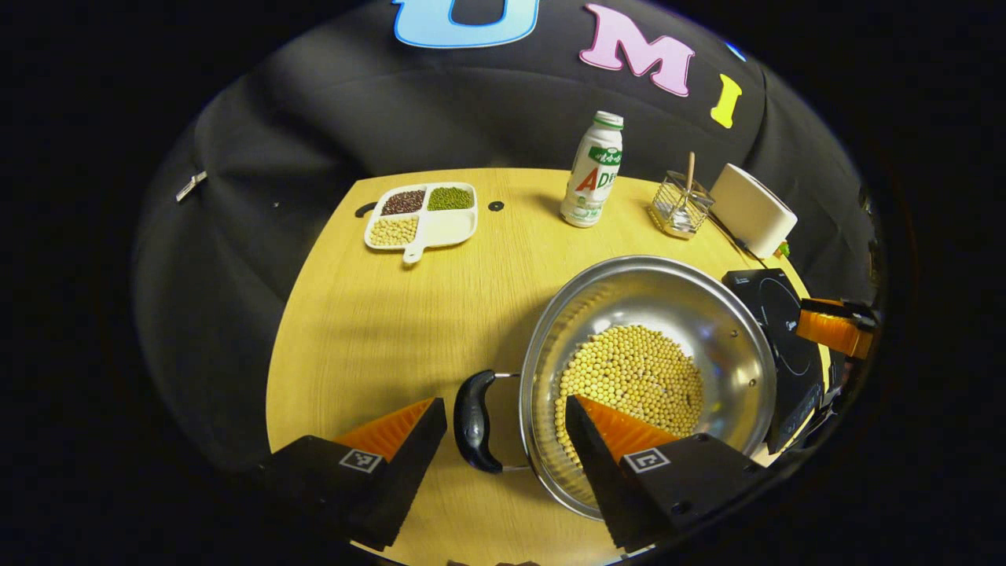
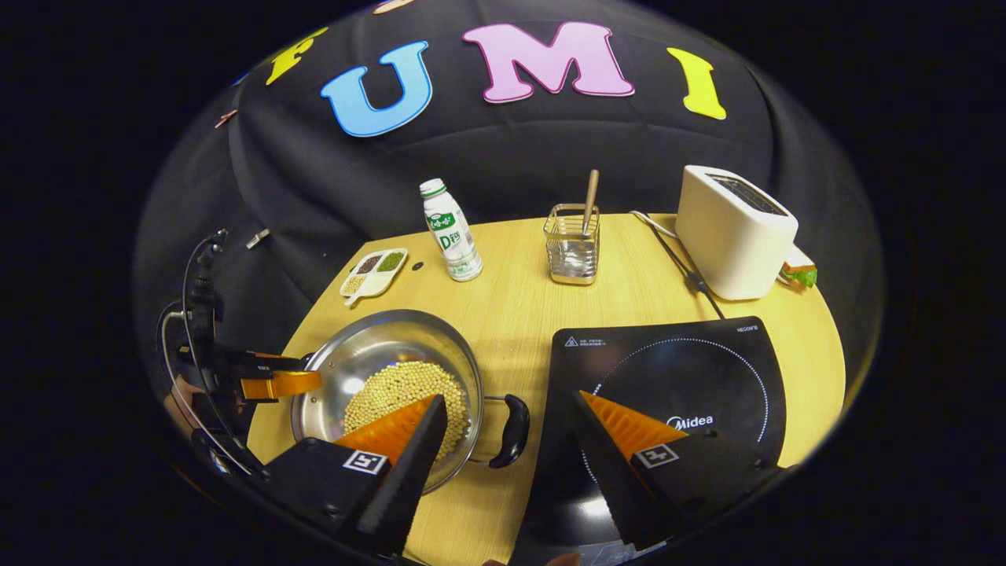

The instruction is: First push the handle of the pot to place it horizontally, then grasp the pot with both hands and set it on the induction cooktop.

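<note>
We find the pot [image 1: 652,377], a steel pan holding yellow beans [image 1: 633,385], standing on the wooden table [image 1: 393,314] just beside the induction cooktop [image 2: 668,385], not on it. In the left gripper view, one black handle [image 1: 475,422] lies between the spread fingers of the left gripper [image 1: 503,436], touching neither; the far finger hangs over the pot's rim and the beans. In the right gripper view, the opposite handle [image 2: 511,431] likewise sits between the parted fingers of the right gripper [image 2: 507,436], with one finger over the pot bowl and the other over the cooktop glass. We note both sets of jaws standing wide apart and clamped on nothing. Beyond the left jaws, at the far table edge, we record a divided dish of beans [image 1: 422,216], a bottle [image 1: 593,169], a wire holder with a wooden stick [image 1: 681,206] and a white toaster [image 1: 752,210].
</note>
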The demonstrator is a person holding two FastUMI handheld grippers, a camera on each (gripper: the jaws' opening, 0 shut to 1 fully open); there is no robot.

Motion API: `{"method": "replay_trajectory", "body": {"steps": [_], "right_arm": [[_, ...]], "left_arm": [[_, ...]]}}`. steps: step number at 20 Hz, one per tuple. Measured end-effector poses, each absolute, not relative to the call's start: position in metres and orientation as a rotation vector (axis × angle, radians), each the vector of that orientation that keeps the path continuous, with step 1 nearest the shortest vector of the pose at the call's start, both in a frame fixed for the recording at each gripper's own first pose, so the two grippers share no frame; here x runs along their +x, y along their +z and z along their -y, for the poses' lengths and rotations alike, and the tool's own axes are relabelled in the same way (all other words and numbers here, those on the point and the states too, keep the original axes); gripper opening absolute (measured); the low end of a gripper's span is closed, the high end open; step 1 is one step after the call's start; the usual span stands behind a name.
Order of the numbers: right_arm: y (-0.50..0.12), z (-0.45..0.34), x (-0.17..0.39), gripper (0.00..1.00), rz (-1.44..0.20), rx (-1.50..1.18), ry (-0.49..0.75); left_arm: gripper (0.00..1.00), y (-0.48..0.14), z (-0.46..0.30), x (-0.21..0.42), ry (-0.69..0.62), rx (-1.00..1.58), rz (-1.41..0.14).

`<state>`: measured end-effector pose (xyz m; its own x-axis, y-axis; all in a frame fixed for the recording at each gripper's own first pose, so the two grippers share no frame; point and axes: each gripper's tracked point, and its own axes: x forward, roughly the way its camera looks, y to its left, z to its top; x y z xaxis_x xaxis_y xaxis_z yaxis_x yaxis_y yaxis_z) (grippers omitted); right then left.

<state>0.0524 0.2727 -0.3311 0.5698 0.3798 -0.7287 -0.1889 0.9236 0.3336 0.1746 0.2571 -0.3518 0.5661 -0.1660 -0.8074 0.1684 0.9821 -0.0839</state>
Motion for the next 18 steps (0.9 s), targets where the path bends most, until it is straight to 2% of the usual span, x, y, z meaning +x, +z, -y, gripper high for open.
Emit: {"method": "replay_trajectory", "body": {"steps": [4, 6, 7, 10, 13, 14, 18], "right_arm": [[-0.347, -0.279, 0.053, 0.98, -0.951, 0.245, 0.317], [-0.353, -0.283, 0.053, 0.94, -0.971, 0.249, 0.313], [-0.355, -0.285, 0.053, 0.94, -0.978, 0.252, 0.315], [-0.364, -0.293, 0.054, 0.94, -1.001, 0.252, 0.323], [-0.371, -0.302, 0.053, 0.94, -1.022, 0.256, 0.341], [-0.374, -0.308, 0.053, 0.86, -1.032, 0.262, 0.348], [-0.392, -0.32, 0.052, 0.86, -1.085, 0.257, 0.351]], "left_arm": [[0.93, -0.374, -0.266, 0.183, -0.171, 0.023, -1.006], [0.81, -0.375, -0.264, 0.182, -0.191, 0.005, -1.005], [0.8, -0.376, -0.263, 0.18, -0.203, 0.0, -1.008], [0.67, -0.377, -0.266, 0.179, -0.207, 0.003, -1.013], [0.66, -0.376, -0.27, 0.176, -0.195, 0.001, -1.015], [0.66, -0.376, -0.27, 0.176, -0.198, 0.002, -1.018], [0.67, -0.376, -0.272, 0.178, -0.205, 0.014, -1.019]]}}
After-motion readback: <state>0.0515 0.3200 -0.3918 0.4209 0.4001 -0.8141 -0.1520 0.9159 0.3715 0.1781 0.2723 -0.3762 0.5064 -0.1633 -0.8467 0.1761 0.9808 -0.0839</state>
